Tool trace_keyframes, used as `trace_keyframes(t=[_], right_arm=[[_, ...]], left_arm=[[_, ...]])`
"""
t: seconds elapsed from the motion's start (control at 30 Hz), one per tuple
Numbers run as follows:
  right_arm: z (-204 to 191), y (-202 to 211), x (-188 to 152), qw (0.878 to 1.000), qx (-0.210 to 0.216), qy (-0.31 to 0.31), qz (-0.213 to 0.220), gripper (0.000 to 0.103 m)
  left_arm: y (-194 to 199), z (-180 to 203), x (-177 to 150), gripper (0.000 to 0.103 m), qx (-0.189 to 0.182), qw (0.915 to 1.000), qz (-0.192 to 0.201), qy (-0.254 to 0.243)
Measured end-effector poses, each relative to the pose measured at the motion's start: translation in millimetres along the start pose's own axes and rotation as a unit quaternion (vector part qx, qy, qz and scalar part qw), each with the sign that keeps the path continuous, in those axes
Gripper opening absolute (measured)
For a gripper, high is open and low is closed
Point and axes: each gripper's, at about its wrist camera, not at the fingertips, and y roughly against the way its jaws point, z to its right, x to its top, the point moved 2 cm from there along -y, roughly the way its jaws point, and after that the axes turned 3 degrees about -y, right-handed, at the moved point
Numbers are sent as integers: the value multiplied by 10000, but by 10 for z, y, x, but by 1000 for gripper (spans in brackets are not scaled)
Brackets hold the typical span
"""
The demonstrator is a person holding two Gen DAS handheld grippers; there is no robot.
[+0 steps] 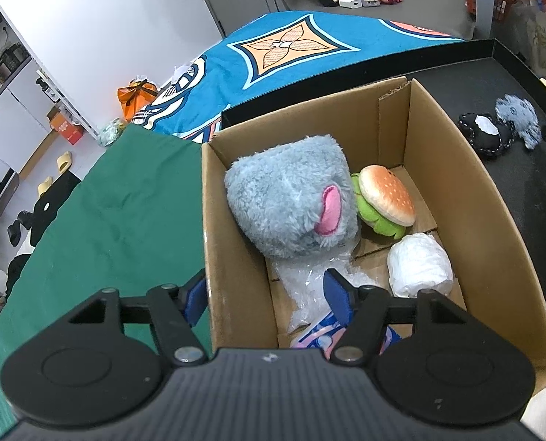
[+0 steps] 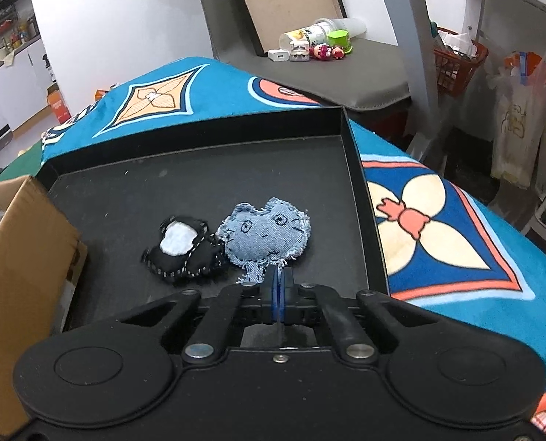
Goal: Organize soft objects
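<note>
The right gripper (image 2: 279,282) is clenched on the denim toy's (image 2: 267,235) frayed edge in the black tray (image 2: 361,198), while the left gripper (image 1: 263,290) straddles the box (image 1: 221,257) wall, released.

Frayed denim toy (image 2: 267,233) ahead of right gripper (image 2: 279,283), stitched black cloth toy (image 2: 184,248) beside it, matt black tray (image 2: 199,180). Ahead of left gripper (image 1: 265,294): corrugated cardboard box (image 1: 456,198), fuzzy grey plush (image 1: 291,194), crinkly clear plastic wrap (image 1: 306,283).
</note>
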Motion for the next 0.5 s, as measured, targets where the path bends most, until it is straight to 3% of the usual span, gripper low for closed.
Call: trace_keyframes(t=[0.5], right_arm=[[-113,347,-302,9984,373,199,-367,1]], left_arm=[[103,-41,-74,65,-21,10000,75,41]])
